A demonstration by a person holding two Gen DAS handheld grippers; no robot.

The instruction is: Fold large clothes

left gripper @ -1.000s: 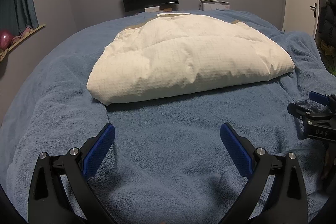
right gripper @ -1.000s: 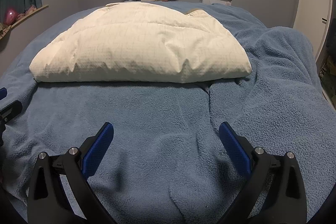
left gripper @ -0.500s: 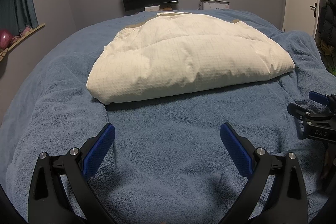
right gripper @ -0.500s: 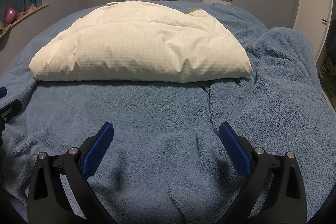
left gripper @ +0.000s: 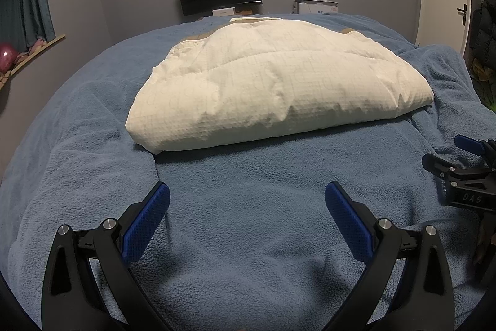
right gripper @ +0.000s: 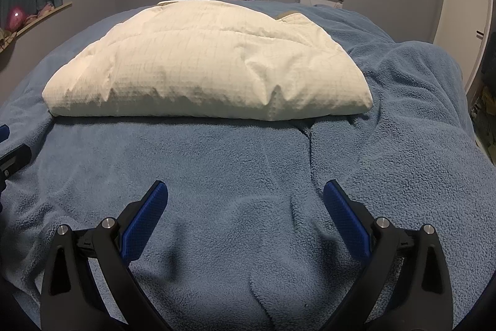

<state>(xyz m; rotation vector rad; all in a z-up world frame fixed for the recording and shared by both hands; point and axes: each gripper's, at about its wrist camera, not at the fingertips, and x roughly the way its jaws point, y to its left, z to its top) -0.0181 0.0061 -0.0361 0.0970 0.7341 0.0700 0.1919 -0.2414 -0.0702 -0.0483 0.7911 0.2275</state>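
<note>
The cream quilted garment (left gripper: 279,89) is lying folded into a puffy bundle in the middle of the bed's blue fleece blanket (left gripper: 248,207), its thick folded edge facing both cameras. The left tongs (left gripper: 248,197) are hovering released over bare blanket short of that edge, gripping nothing, and the right tongs (right gripper: 245,196) are doing the same, spread wide and empty. Judging by the tidy shape, the fold is looking nearly or fully done. If another fold is coming, each pair should be reaching for a near corner of the garment, left tongs at its left corner, right at its right, pinching all layers together, since the padding is looking slippery and springy. The blanket crease (right gripper: 310,145) below the garment's right corner could be getting caught by mistake.
</note>
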